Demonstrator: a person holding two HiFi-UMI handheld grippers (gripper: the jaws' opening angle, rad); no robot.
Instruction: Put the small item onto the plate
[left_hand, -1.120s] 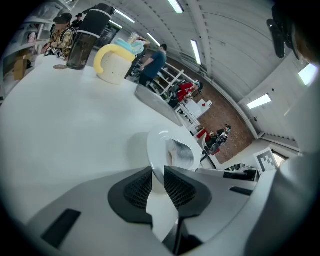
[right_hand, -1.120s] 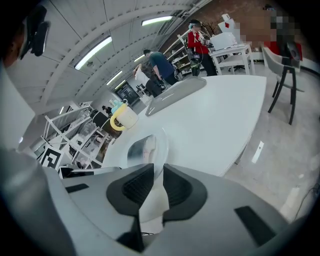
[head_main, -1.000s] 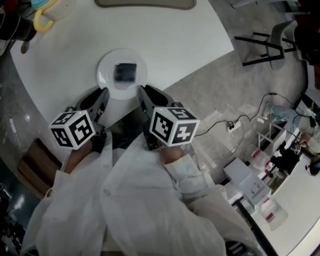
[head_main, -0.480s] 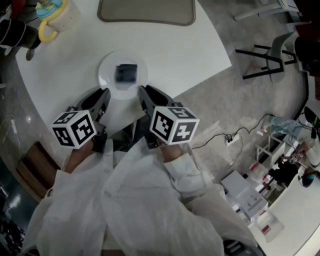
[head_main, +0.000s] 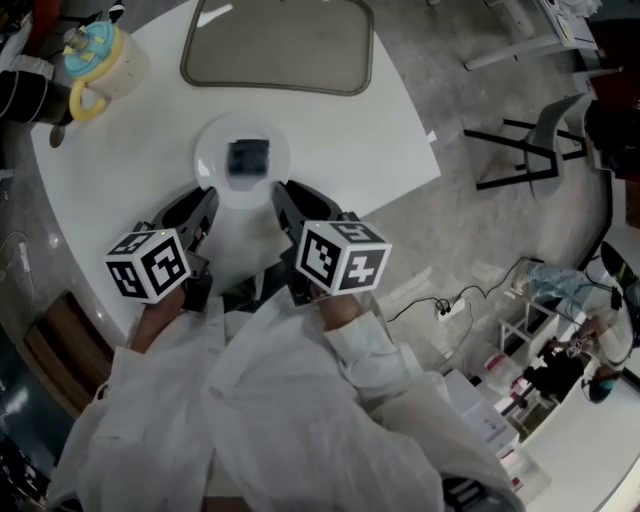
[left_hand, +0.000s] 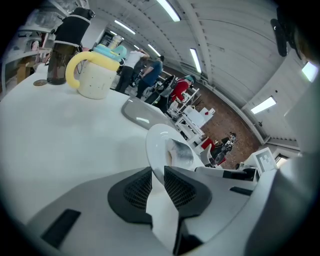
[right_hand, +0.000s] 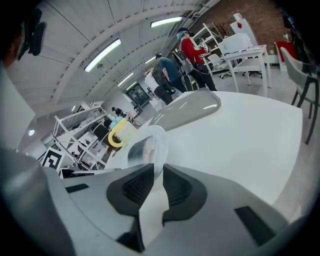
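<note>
A dark small item (head_main: 248, 157) lies on the white plate (head_main: 213, 172) on the counter (head_main: 385, 135). The left claw (head_main: 203, 198) and right claw (head_main: 283, 192) flank its near rim.

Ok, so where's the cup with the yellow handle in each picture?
Head view: the cup stands at the top left, on the table's far edge.
Left gripper view: the cup is at the upper left, to the left of the plate.
Right gripper view: the cup is small, left of centre, just behind the plate's rim.
Shared landmark: the white plate with the small item on it, near the middle of every view.
</note>
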